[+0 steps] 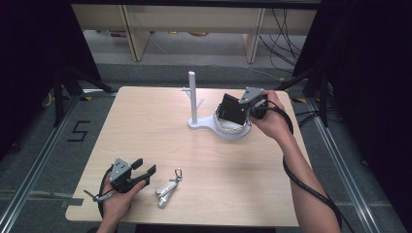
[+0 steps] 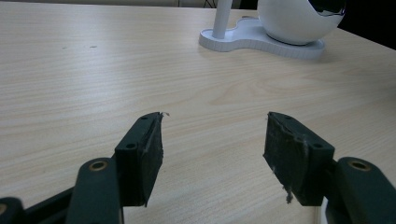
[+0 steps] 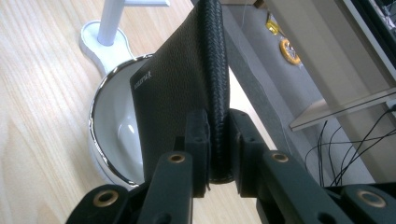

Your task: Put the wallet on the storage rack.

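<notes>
From above: the right gripper (image 1: 245, 108) is clamped on a black wallet (image 1: 232, 111), holding it tilted right over the white bowl (image 1: 233, 129) that sits on the same base as the post (image 1: 193, 97), far side of the table (image 1: 145, 121). The left gripper (image 1: 145, 170) rests near the front edge, jaws apart, nothing in them, with some keys (image 1: 168, 187) just beside it.

Left gripper view: jaws wide open over bare wood, bowl (image 2: 299, 21) and post (image 2: 222, 18) well off ahead.

Right gripper view: jaws pinch the wallet's (image 3: 182, 88) braided edge, bowl (image 3: 116, 126) right underneath.
</notes>
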{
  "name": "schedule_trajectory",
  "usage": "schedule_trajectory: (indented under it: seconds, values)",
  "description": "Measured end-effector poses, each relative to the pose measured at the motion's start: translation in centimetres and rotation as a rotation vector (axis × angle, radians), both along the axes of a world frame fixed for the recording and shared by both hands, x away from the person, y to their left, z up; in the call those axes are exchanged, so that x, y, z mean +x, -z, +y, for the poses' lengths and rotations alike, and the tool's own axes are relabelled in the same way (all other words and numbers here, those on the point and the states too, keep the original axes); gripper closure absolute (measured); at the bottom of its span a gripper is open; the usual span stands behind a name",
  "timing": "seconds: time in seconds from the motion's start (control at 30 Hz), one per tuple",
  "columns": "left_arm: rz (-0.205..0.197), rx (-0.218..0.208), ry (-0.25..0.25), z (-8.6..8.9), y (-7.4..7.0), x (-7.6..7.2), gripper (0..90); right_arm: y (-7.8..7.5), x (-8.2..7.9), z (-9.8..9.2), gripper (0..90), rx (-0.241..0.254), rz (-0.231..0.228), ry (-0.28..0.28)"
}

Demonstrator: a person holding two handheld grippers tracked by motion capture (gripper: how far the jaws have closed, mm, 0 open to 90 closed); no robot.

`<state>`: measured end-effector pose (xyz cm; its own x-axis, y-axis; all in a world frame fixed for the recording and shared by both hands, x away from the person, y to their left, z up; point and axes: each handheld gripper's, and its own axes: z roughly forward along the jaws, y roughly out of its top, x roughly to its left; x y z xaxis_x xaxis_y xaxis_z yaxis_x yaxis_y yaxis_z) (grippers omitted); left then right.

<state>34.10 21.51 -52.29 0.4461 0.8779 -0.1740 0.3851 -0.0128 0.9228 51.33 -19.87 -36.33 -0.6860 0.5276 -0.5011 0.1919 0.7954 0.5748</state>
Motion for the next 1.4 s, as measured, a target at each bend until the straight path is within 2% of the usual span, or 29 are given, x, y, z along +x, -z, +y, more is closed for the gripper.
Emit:
schedule_trajectory:
  seconds: [0.5,0.67,0.73,0.8,0.83,0.9,1.03,1.17,1.2,1.27,1.4]
  values:
    - [-0.003,-0.008,0.002,0.0,0.0,0.1,36.4,1.6,1.5,1.0,77.7,-0.009,0.030,-0.019]
    - [-0.002,-0.006,0.001,0.0,0.0,0.0,36.4,2.0,2.0,1.2,71.6,-0.008,0.043,-0.013]
    - [-0.002,-0.005,0.000,0.1,0.0,0.0,36.4,2.0,2.1,1.2,66.1,-0.008,0.048,0.003]
    - [0.000,-0.004,0.000,0.1,0.0,0.0,36.3,2.0,2.0,1.0,61.6,0.009,0.064,0.018]
    - [-0.001,-0.006,-0.001,0.0,0.0,0.0,36.3,1.8,1.7,0.6,58.3,0.036,0.076,0.048]
    - [-0.004,-0.008,0.004,0.0,0.0,0.0,36.4,1.6,1.6,0.4,57.5,0.042,0.077,0.052]
    - [0.002,0.000,-0.002,0.0,0.0,0.0,36.4,1.1,0.5,-1.0,54.6,0.105,0.090,0.108]
    - [0.005,0.006,-0.005,0.0,0.0,0.0,36.4,0.9,-0.3,-2.0,54.5,0.128,0.077,0.136]
    - [0.005,0.006,-0.007,0.0,0.0,0.0,36.4,0.9,-0.5,-2.5,54.5,0.125,0.067,0.121]
    - [0.004,0.007,-0.005,0.0,0.0,0.1,36.4,0.9,-1.0,-3.2,54.6,0.144,0.059,0.131]
    - [0.006,0.007,-0.007,-0.1,0.0,0.1,36.4,1.1,-2.2,-4.6,55.0,0.188,0.068,0.176]
